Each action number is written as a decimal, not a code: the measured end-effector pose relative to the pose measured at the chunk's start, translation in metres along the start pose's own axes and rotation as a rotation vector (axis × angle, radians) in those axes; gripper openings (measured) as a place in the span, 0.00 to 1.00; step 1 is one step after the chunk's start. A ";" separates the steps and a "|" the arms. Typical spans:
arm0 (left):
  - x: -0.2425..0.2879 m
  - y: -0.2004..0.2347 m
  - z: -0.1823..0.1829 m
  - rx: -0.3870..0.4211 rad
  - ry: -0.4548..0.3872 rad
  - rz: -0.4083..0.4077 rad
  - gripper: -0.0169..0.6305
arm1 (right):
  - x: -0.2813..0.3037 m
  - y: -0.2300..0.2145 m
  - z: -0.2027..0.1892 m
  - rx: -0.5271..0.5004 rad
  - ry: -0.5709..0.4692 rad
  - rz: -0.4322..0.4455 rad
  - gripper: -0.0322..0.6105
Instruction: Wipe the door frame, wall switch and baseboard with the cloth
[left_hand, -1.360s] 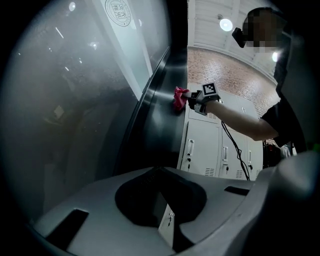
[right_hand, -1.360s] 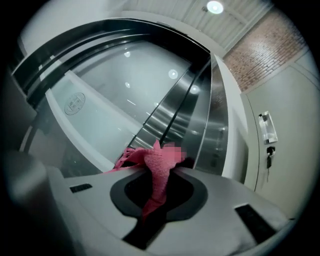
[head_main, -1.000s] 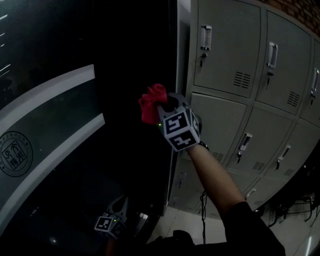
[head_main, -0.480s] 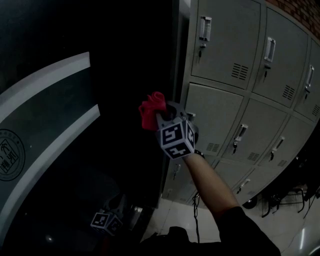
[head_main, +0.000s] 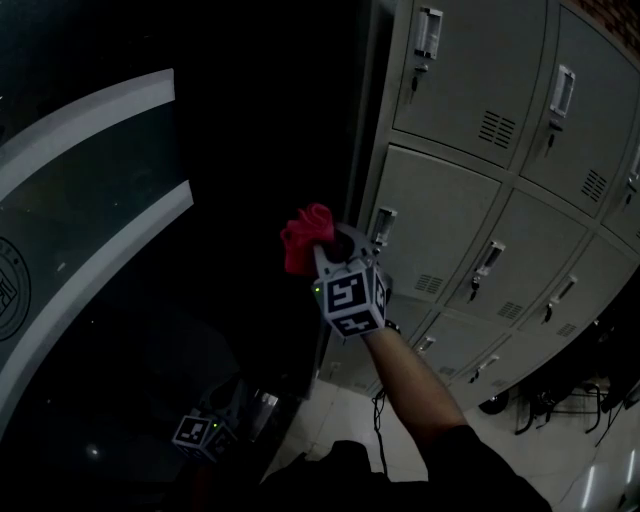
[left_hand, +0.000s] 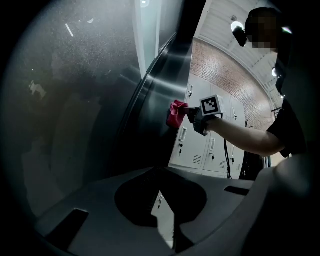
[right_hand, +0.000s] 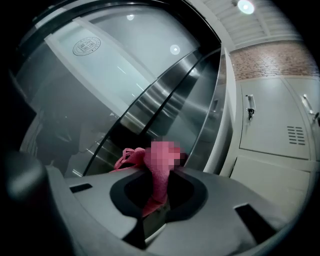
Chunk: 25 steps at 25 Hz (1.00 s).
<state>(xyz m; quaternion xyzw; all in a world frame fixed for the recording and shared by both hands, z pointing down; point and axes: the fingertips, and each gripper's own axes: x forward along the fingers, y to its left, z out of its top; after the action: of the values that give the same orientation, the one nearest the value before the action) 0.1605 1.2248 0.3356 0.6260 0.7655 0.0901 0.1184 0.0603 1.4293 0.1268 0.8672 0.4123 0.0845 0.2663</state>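
Your right arm (head_main: 412, 372) is stretched well out ahead of you. The forearm is bare, with the dark sleeve (head_main: 480, 462) bunched near the elbow. The wrist runs straight into the marker cube (head_main: 352, 295). The right claw (head_main: 330, 248) points forward and up, its jaws clamped on a bunched red cloth (head_main: 303, 238) that sticks out past the tips. Your left claw (head_main: 228, 412) hangs low, close by your body and tilted upward. Its jaws are together with nothing between them. Your left arm is lost in the dark.
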 end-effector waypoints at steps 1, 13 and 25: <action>0.001 -0.001 -0.002 -0.002 0.002 0.003 0.02 | 0.000 0.004 -0.007 0.007 0.006 0.009 0.13; -0.006 -0.005 -0.023 -0.015 0.043 0.069 0.02 | -0.001 0.058 -0.085 0.008 0.100 0.106 0.13; -0.013 -0.001 -0.034 -0.029 0.063 0.109 0.02 | -0.005 0.115 -0.177 -0.035 0.258 0.216 0.13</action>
<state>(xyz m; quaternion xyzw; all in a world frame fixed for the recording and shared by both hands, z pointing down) 0.1524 1.2119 0.3693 0.6618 0.7322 0.1273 0.0980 0.0688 1.4354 0.3377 0.8837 0.3457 0.2305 0.2154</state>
